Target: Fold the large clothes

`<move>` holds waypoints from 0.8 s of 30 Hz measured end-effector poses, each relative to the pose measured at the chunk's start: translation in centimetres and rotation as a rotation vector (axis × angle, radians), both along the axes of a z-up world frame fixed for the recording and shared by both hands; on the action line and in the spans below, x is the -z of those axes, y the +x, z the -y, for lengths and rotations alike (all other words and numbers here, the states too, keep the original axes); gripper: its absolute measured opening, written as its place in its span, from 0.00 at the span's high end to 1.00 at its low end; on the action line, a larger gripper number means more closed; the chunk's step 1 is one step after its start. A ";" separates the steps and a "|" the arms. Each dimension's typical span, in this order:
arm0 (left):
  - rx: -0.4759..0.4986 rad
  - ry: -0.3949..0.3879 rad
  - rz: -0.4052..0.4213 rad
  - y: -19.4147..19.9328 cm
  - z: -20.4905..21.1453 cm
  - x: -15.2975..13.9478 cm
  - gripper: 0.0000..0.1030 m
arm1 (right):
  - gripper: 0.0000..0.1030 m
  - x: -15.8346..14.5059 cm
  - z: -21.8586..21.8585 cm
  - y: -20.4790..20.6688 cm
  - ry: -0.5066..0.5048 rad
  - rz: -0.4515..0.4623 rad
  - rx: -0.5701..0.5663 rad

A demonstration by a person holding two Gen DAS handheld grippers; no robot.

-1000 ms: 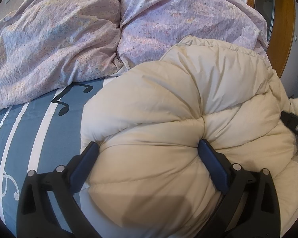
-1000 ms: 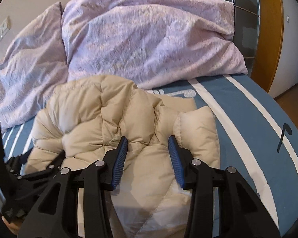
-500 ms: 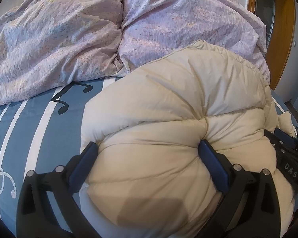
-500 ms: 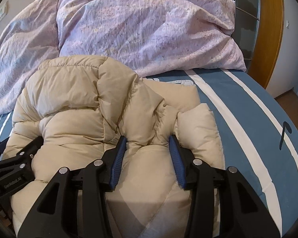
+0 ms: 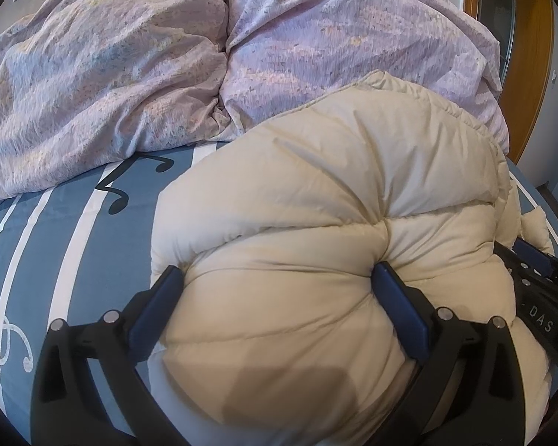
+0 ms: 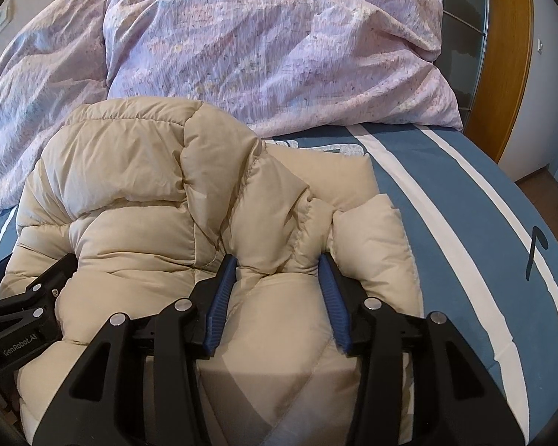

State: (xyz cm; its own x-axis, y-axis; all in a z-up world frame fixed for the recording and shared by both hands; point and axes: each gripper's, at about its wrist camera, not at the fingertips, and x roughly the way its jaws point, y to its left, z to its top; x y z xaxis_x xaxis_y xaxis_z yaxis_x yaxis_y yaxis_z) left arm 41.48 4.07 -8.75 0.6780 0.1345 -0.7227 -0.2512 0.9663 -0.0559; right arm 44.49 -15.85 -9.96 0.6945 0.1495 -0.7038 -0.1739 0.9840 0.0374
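1. Bedroom setup: a bed with a blue sheet [image 5: 74, 230] that has white stripes and black music notes printed on it, plus two crumpled lilac pillows [image 5: 104, 74] piled at the far end. An orange wooden door frame [image 6: 509, 55] shows at the right edge.
2. Sitting on the sheet, just in front of the pillows, is a big puffy cream down jacket [image 5: 316, 193], bunched up and partly folded over itself. In the right wrist view its far end touches the pillows.
3. Left gripper [image 5: 279, 286] has its jaws spread wide around a fat bulge of the jacket. Both blue pads [image 5: 398, 312] press into the padding, so it's clamped on a thick chunk of the near part of the jacket.
4. Right gripper [image 6: 277, 271] is pinching a narrower fold on the jacket's right side. The fabric puckers up between its ribbed blue pads [image 6: 219, 304], so it's got a grip too.
5. Each gripper peeks into the other's view: the right one at the right edge of the left camera, the left one at the lower left of the right camera, both up against the jacket.
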 end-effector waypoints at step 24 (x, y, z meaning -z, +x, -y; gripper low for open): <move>0.010 -0.079 0.010 -4.1 -2.1 -2.1 0.02 | 0.21 -3.0 3.1 -1.4 0.139 -0.090 -0.078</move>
